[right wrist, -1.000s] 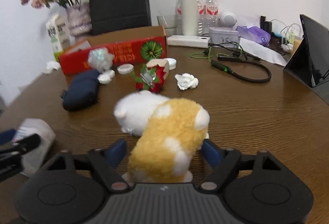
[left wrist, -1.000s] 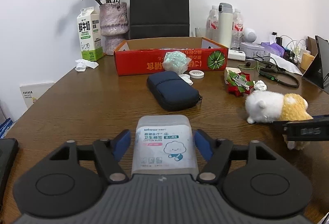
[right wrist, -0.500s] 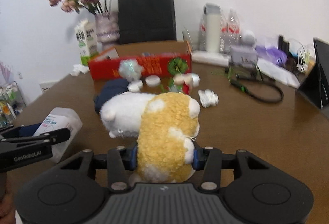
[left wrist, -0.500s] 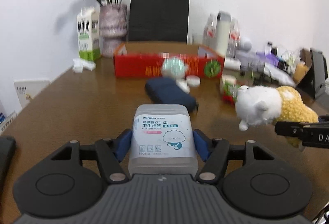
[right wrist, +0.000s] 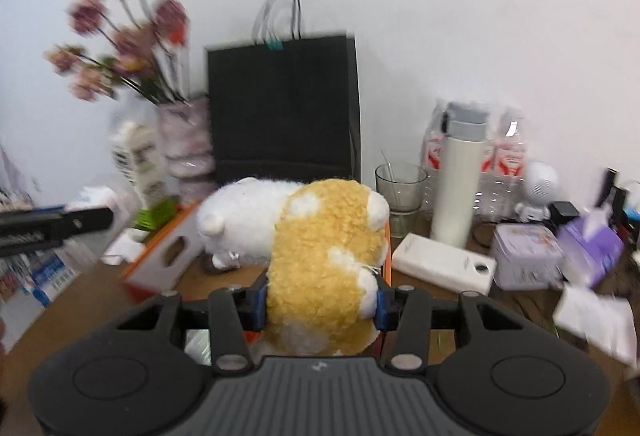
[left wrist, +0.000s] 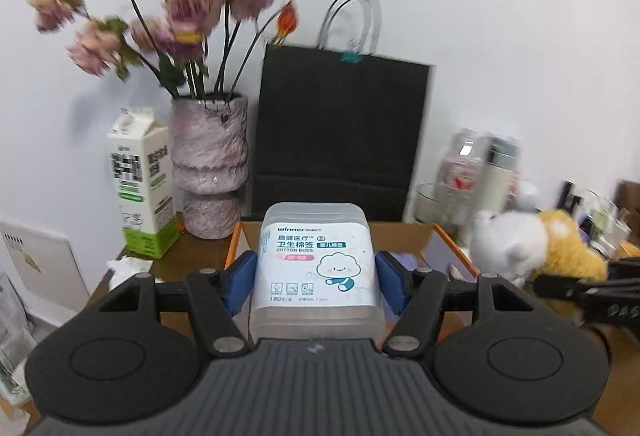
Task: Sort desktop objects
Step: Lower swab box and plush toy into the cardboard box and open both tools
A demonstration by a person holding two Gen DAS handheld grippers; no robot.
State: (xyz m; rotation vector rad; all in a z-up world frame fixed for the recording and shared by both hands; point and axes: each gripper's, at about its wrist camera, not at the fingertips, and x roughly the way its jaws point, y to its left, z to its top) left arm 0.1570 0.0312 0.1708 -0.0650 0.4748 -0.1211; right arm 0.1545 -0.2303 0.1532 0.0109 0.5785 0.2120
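My left gripper (left wrist: 316,286) is shut on a clear cotton bud box (left wrist: 316,268) with a white label, held in the air over the open cardboard box (left wrist: 450,238). My right gripper (right wrist: 320,300) is shut on a white and yellow plush toy (right wrist: 320,256), held over the same cardboard box (right wrist: 160,260). The plush toy (left wrist: 532,248) and the right gripper's fingers (left wrist: 576,288) show at the right of the left wrist view. The left gripper's finger (right wrist: 60,224) shows at the left of the right wrist view.
Behind the box stand a black paper bag (left wrist: 340,139), a pink vase with flowers (left wrist: 210,159) and a milk carton (left wrist: 140,183). To the right are a glass (right wrist: 400,191), a white flask (right wrist: 460,191), water bottles, a white power bank (right wrist: 444,262) and a tissue pack (right wrist: 588,248).
Both grippers have lifted their objects off the table and carried them forward to above the cardboard box. The right gripper closed on the plush toy over the last second.
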